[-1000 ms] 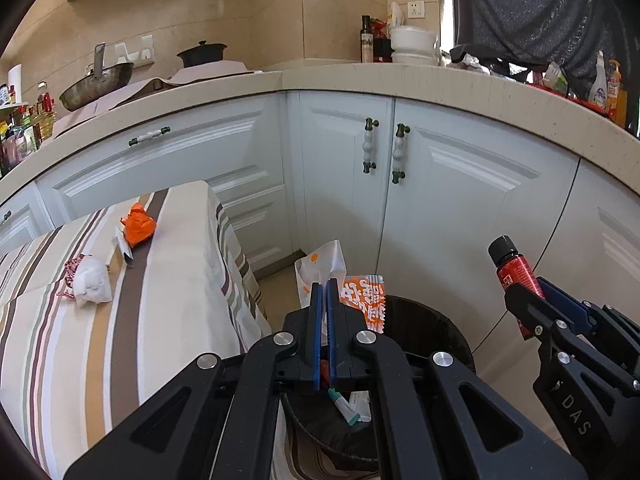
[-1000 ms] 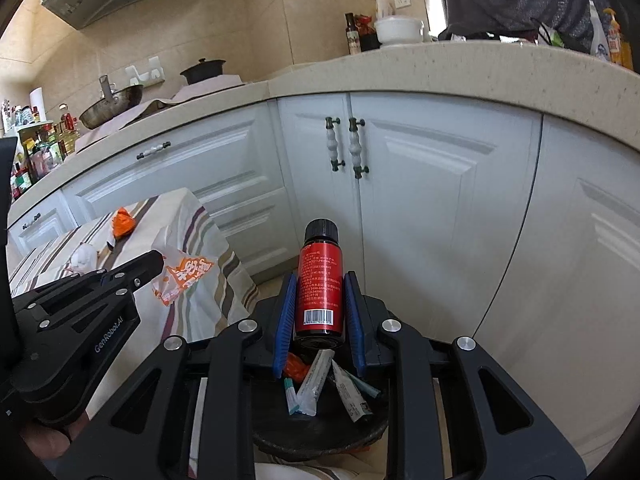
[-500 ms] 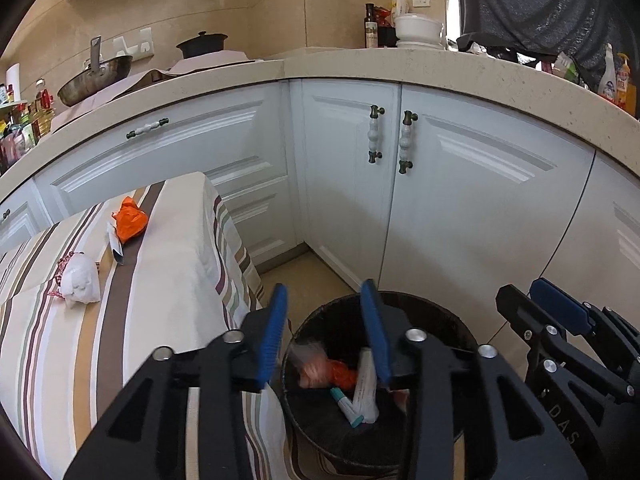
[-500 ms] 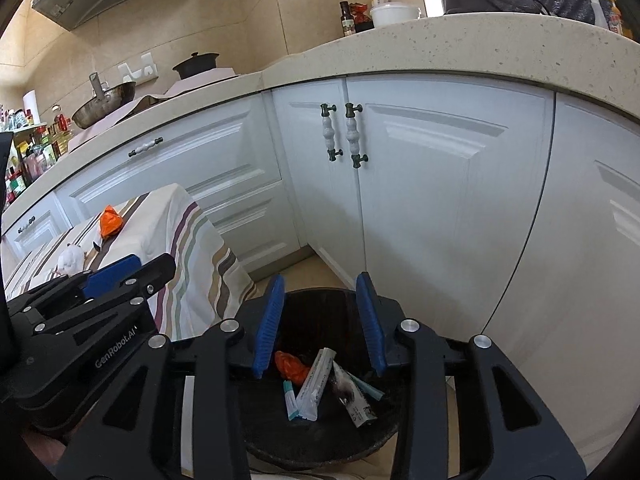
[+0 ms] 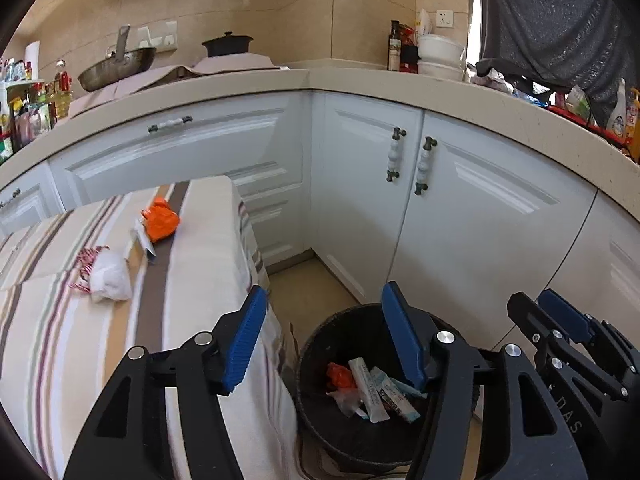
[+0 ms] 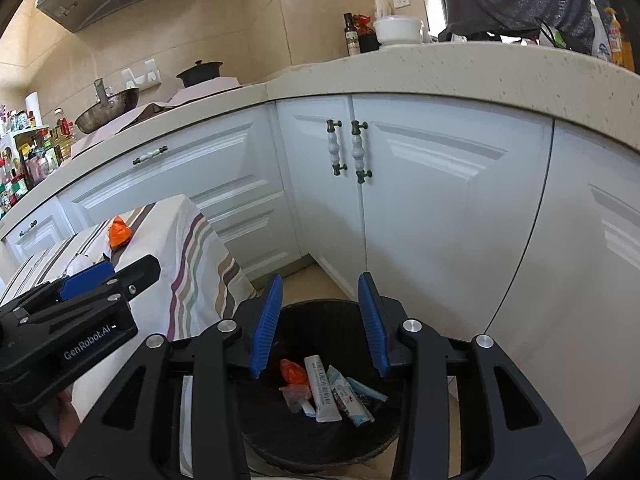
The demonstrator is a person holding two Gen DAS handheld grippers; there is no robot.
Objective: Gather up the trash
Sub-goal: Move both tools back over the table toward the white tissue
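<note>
Left gripper [image 5: 324,336]: held above the edge of the table and the bin, angled downward; jaws spread wide, blue pads apart, nothing between them.
Right gripper [image 6: 320,320]: directly over the bin, tilted down toward its mouth; jaws parted wide and empty.
Bin [image 6: 320,446]: black round trash bin on the floor, just beside the table's draped corner, below both grippers.
Trash in bin: white tubes [image 6: 322,388], a crumpled orange wrapper [image 6: 294,372] and clear plastic scraps lie on the bottom.
Table [image 5: 192,280]: covered with a striped cloth that hangs over the side nearest the bin.
Trash on table: orange crumpled wrapper [image 5: 160,224] near the far end, a small flat packet [image 5: 145,242] touching it, and a white wad with red-striped string [image 5: 106,276] closer in.
Cabinets [image 5: 360,184]: white doors behind the bin, under a beige countertop [image 6: 440,68].
Counter items: wok [image 5: 116,70], black pot [image 5: 227,43], bottles, white bowls [image 5: 440,56].
</note>
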